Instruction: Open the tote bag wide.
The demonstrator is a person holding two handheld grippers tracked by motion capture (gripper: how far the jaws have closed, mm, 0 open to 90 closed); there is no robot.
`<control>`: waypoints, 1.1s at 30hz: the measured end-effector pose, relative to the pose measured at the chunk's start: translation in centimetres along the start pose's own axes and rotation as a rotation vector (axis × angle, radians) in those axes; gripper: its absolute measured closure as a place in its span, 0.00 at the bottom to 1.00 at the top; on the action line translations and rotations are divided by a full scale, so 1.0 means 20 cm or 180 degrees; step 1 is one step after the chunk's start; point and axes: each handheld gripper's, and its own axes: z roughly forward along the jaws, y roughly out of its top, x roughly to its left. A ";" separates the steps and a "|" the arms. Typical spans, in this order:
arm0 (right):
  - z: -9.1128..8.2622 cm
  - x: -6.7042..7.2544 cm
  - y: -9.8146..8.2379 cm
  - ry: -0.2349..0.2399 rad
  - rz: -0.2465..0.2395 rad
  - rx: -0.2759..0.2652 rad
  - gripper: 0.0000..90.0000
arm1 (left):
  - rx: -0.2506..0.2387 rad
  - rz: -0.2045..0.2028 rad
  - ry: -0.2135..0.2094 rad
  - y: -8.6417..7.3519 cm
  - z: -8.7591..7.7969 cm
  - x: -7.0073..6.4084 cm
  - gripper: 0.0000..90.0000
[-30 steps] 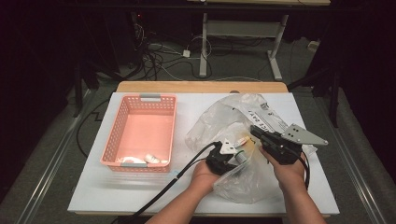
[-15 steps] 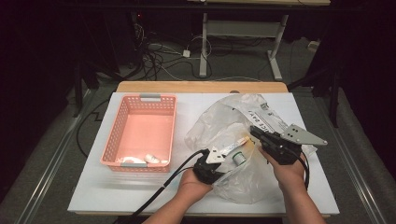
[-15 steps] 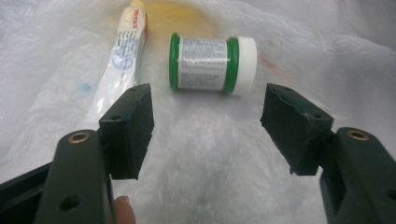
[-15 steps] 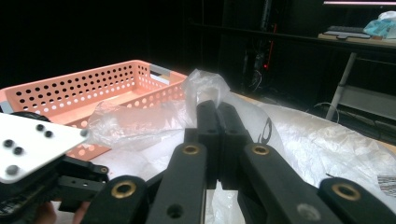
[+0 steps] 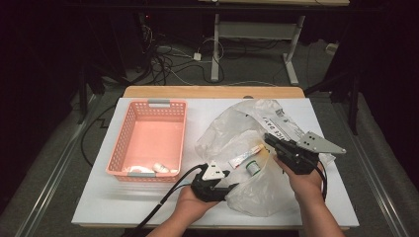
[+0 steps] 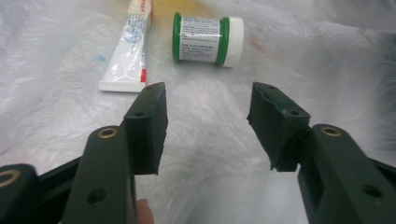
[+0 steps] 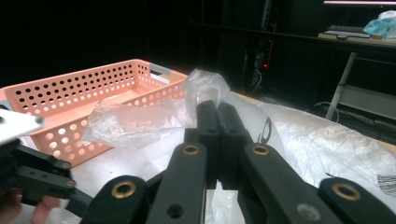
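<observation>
The fingers (image 7: 219, 140) of the right gripper (image 5: 279, 148) are pressing flat together on a fold of the clear, crinkled plastic bag (image 5: 257, 190), holding its mouth up near the right side of the white desk (image 5: 99, 207). The left gripper (image 6: 205, 121) is standing with its jaws half apart and nothing between them; they have just been closing in, and its fingers (image 6: 149, 126) are pointing into the bag along the desk's front edge.

The step in hand looks like emptying the bag. Inside it, a small round jar with green bands and a white cap (image 6: 208, 39) is lying on its side just beside a white squeeze tube with a red stripe (image 6: 126, 51); both are lying ahead of the left jaws and not touching them. In the high view the jar (image 5: 253, 168) and the tube (image 5: 245, 157) are showing through the film. The next move probably calls for pushing the left gripper further in, centring on one item, and closing without catching the film. The pink perforated plastic basket (image 5: 148, 140) at the left side of the desk, already holding a few small white pieces (image 5: 160, 168), seems to be the likely destination.

The jar's label and the tube's print are too small to read. Black lettering on the bag (image 5: 274, 129) is showing in the high view, but no word reads surely.
</observation>
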 end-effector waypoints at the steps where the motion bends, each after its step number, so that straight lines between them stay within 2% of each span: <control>1: 0.00 0.00 0.00 -0.0001 -0.0001 -0.0002 1.00 | -0.0015 -0.0003 -0.0001 0.00 -0.02 0.00 0.52; 10: 0.00 0.00 0.00 -0.0001 -0.0004 0.0011 1.00 | -0.0148 -0.0007 0.0068 -0.02 -0.21 0.00 0.54; 12: 0.00 0.00 0.00 0.0004 -0.0001 0.0010 1.00 | -0.0156 0.0045 0.0124 -0.03 -0.25 0.01 0.53; 16: 0.00 0.00 0.00 -0.0008 -0.0003 0.0014 1.00 | -0.0186 0.0025 0.0207 -0.05 -0.33 0.04 0.53; 21: 0.00 0.00 0.00 -0.0005 0.0000 0.0010 1.00 | -0.0264 -0.0077 0.0354 -0.07 -0.43 0.09 0.48; 27: 0.00 0.00 0.00 -0.0007 -0.0002 0.0010 1.00 | -0.0364 -0.0191 0.0511 -0.10 -0.51 0.15 0.42; 33: -0.01 0.00 0.00 -0.0016 -0.0001 0.0012 1.00 | -0.0306 -0.0293 0.0585 -0.12 -0.55 0.22 0.33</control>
